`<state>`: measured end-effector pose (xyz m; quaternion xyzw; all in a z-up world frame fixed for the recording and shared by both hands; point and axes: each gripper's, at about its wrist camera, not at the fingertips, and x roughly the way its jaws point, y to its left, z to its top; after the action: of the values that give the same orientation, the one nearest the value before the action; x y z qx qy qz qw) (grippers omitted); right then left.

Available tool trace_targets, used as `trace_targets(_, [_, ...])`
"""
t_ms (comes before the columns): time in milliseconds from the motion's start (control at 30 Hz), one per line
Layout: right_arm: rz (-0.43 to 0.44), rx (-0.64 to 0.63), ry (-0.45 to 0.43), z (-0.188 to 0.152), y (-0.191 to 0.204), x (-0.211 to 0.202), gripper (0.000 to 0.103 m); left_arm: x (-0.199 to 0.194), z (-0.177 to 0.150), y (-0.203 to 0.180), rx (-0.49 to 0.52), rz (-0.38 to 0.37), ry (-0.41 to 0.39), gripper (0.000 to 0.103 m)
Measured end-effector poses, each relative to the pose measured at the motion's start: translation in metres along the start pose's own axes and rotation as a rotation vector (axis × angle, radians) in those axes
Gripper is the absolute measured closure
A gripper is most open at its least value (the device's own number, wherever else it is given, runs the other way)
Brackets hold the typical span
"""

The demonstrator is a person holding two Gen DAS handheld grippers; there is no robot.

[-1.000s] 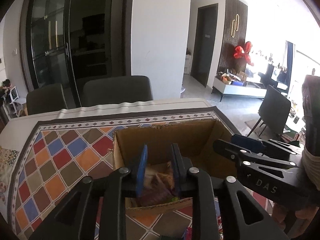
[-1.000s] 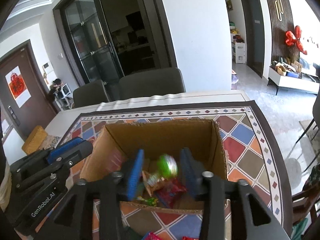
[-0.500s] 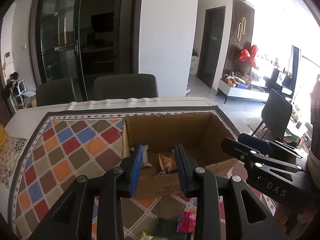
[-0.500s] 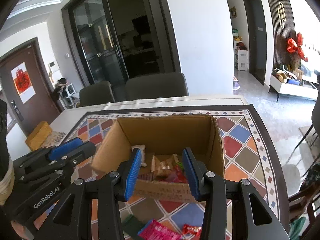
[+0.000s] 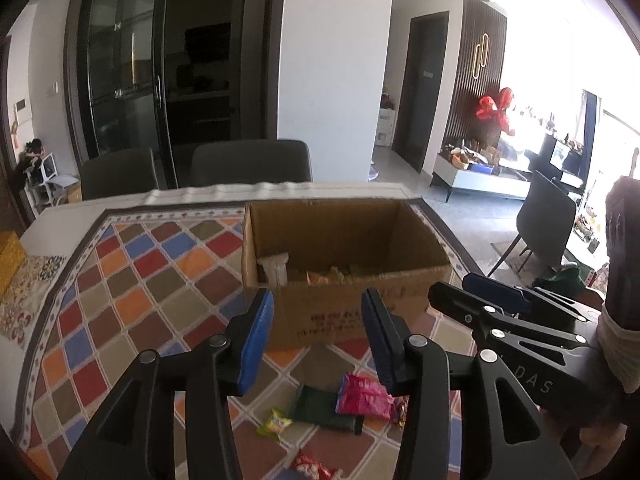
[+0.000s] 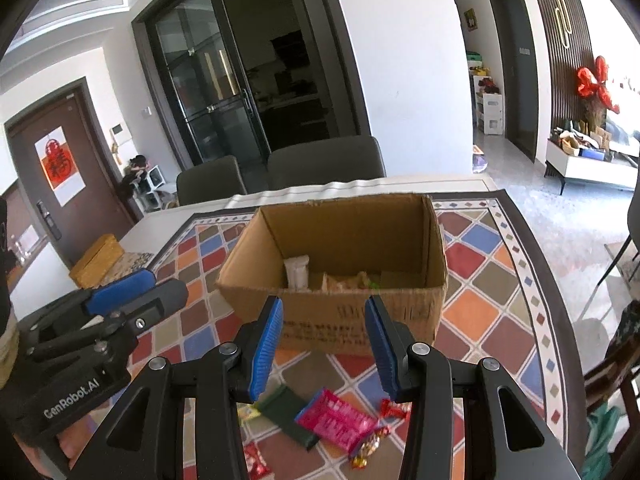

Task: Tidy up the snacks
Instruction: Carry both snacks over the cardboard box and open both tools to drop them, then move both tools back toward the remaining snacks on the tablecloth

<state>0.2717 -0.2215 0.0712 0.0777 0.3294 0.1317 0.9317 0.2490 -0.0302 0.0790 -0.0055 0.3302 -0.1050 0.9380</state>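
Tablecloth (image 6: 472, 308): your diamond-patterned surface, chairs at its far edge.
Box (image 6: 344, 320): mid-cloth, snacks already inside.
Loose snacks: pink packet (image 6: 336, 420) and green packet (image 6: 288, 412) near the front edge.
Left gripper (image 5: 316, 340): your jaws have just been widening, nothing between them.
Right gripper (image 6: 324, 344): parted, empty.

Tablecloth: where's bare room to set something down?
Free: the tablecloth right of the cardboard box, and the stretch left of it toward the yellow box. Crowded: in front of the box, around the pink packet and dark green packet.
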Motion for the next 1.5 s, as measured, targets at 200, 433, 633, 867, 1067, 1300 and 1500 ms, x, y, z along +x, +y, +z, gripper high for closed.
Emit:
trace_targets(200, [-0.015, 0.004, 0.031, -0.022, -0.002, -0.004, 0.059, 0.000, -0.027, 0.000, -0.031, 0.003, 0.061, 0.057])
trace_targets(433, [-0.017, 0.018, 0.097, -0.051, -0.006, 0.001, 0.059, 0.005, -0.057, 0.000, -0.068, 0.016, 0.130, 0.055])
trace_targets(633, [-0.021, 0.024, 0.165, -0.076, -0.008, 0.011, 0.059, 0.014, -0.083, 0.001, -0.090, 0.027, 0.209, 0.055])
trace_targets(867, [-0.030, 0.043, 0.232, -0.102, -0.013, 0.021, 0.059, 0.028, -0.114, 0.004, -0.145, 0.019, 0.303, 0.055])
trace_targets(1067, [-0.053, 0.052, 0.295, -0.120, -0.016, 0.034, 0.059, 0.043, -0.138, 0.010, -0.213, 0.003, 0.377, 0.055])
trace_targets(1300, [-0.085, 0.059, 0.342, -0.137, -0.022, 0.048, 0.059, 0.058, -0.155, 0.014, -0.253, -0.004, 0.419, 0.055])
trace_targets(1500, [-0.104, 0.073, 0.357, -0.142, -0.030, 0.058, 0.059, 0.070, -0.162, 0.015, -0.261, 0.020, 0.436, 0.055])
